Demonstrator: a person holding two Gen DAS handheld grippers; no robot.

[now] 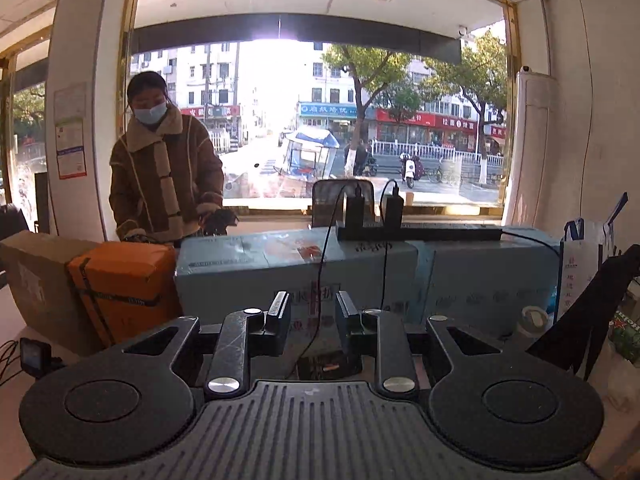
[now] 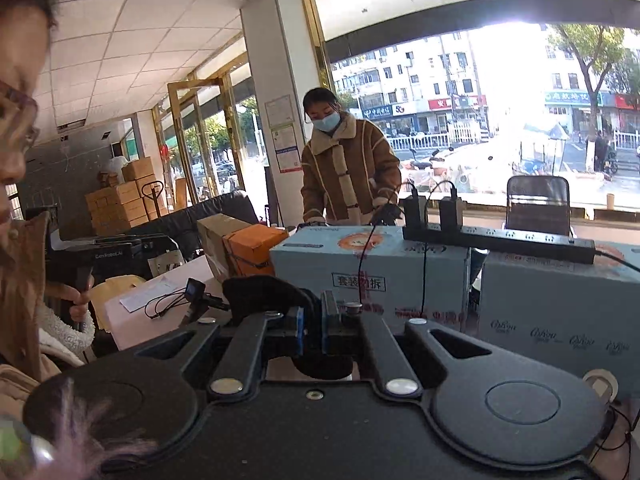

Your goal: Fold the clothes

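Ahead of both grippers a row of blue boxes [image 1: 296, 264] blocks passage, topped by a power strip [image 1: 420, 233] with two chargers [image 1: 354, 210] and hanging cables [image 1: 320, 280]; an orange box [image 1: 124, 280] closes the left, a bag [image 1: 584, 256] the right.

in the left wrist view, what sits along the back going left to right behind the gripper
brown cardboard box → orange box → long pale blue carton, with the black power strip lying on its top toward the right → white and blue paper bag
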